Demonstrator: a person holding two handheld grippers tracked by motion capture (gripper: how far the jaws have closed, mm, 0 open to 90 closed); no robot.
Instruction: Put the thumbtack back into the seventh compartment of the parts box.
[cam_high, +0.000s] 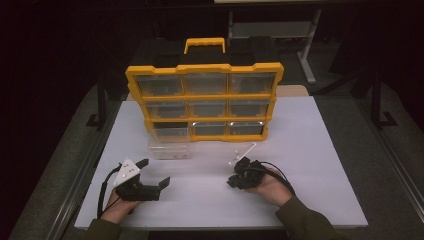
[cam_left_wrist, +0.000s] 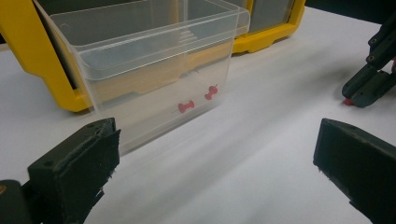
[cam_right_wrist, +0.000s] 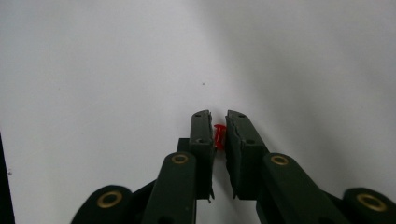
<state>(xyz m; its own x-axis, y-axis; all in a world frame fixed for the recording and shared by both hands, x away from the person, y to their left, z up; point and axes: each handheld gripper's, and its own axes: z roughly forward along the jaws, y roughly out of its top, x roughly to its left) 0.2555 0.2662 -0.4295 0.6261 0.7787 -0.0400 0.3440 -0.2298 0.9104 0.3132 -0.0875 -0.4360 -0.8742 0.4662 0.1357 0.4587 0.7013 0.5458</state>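
A clear plastic drawer (cam_high: 170, 142) stands pulled out on the white table (cam_high: 310, 150), in front of the yellow organizer (cam_high: 204, 97). Two red push pins (cam_left_wrist: 186, 106) lie inside the drawer (cam_left_wrist: 154, 70), near its front wall. My left gripper (cam_high: 154, 172) rests just short of the drawer, its jaws wide open with nothing between them (cam_left_wrist: 215, 158). My right gripper (cam_high: 233, 181) points down at the table, shut on another red push pin (cam_right_wrist: 218, 135) pinched between its tips (cam_right_wrist: 218, 122). The left gripper view catches that pin's red end (cam_left_wrist: 348, 101) under the right gripper (cam_left_wrist: 369, 84).
The organizer has three rows of clear drawers and a yellow handle (cam_high: 204, 45) on top. A thin white rod (cam_high: 243, 152) shows just beyond the right gripper. Bare white tabletop stretches to the right of the organizer and between the two hands. Dark floor surrounds the table.
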